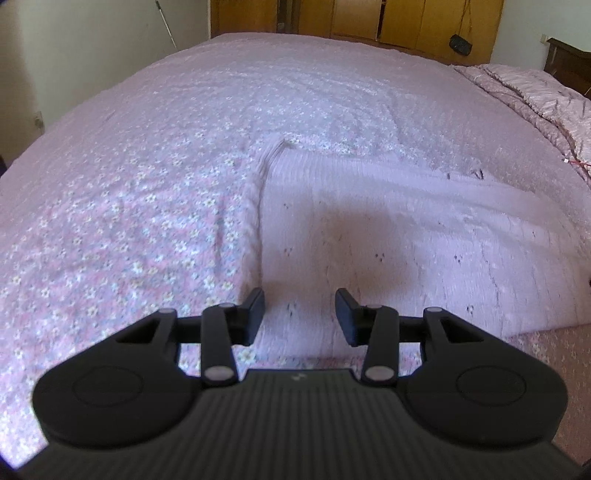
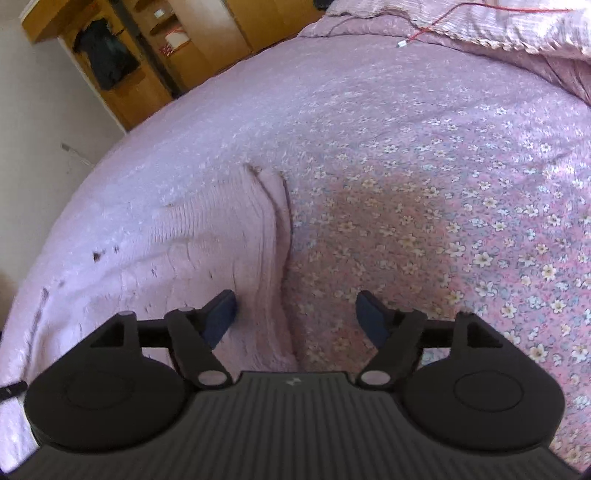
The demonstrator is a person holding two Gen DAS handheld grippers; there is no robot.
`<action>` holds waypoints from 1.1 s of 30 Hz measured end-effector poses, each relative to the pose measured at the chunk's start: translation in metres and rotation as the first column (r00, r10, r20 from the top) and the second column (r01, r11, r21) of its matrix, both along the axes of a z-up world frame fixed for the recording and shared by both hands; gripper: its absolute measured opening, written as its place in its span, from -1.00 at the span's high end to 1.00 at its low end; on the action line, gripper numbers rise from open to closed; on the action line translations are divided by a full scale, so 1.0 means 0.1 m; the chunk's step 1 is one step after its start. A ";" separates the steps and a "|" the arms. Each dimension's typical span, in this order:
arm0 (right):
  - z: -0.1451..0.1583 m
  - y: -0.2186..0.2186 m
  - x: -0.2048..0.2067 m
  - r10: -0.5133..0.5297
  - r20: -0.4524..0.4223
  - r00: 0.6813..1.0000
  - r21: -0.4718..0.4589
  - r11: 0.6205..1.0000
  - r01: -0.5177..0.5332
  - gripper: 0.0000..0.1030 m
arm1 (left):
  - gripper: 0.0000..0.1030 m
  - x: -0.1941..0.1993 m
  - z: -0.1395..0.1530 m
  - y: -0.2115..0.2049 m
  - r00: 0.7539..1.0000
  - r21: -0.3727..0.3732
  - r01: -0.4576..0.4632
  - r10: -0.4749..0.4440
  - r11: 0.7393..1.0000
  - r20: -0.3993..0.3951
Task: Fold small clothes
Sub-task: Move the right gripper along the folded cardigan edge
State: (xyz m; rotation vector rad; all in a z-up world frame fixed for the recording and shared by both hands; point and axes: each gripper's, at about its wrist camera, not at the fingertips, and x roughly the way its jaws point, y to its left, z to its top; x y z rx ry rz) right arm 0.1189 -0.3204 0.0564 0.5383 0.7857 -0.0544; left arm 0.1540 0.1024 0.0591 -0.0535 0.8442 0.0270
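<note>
Both my jaws gape, gripping nothing. Pink knit garment (image 1: 388, 236) lies on bed (image 1: 129, 184) beneath both, its folded edge between the right pair.

Floral bedspread (image 1: 110, 229), pink with small white flowers, covering the bed. Quilted pink duvet (image 1: 535, 92), bunched along the bed's far right edge. Red cable (image 2: 436, 24) with white plug, lying at the duvet's edge. Wooden wardrobe (image 1: 406, 22), beyond the bed's far edge. Dark garment (image 2: 107, 59), hanging in the wardrobe's open section.

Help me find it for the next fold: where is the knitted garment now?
The knitted garment lies flat on the floral bedspread: right of centre in the left wrist view, lower left in the right wrist view.
</note>
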 end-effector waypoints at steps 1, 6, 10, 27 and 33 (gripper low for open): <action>0.00 0.01 -0.01 0.004 -0.001 1.000 0.001 1.000 -0.004 -0.54 | 0.14 -0.02 0.01 0.01 1.000 -0.004 -0.005 0.005 1.000 -0.006; -0.01 0.04 0.00 0.029 -0.019 0.999 0.059 0.998 -0.027 -0.67 | 0.14 -0.12 0.04 0.04 1.000 -0.022 -0.020 0.019 1.000 -0.025; -0.02 0.10 0.05 0.072 -0.022 0.997 0.123 0.990 -0.069 -0.67 | 0.14 -0.17 0.03 0.04 0.999 -0.013 -0.022 0.021 1.000 -0.040; -0.17 0.06 0.10 0.022 0.109 0.994 0.269 0.962 -0.051 -0.77 | 0.14 -0.27 -0.01 0.03 0.997 -0.040 -0.030 0.027 0.999 -0.075; -0.31 0.05 0.06 -0.012 0.154 0.988 0.350 0.936 -0.043 -0.40 | 0.14 -0.27 -0.02 0.02 0.997 -0.029 -0.018 0.016 0.999 -0.079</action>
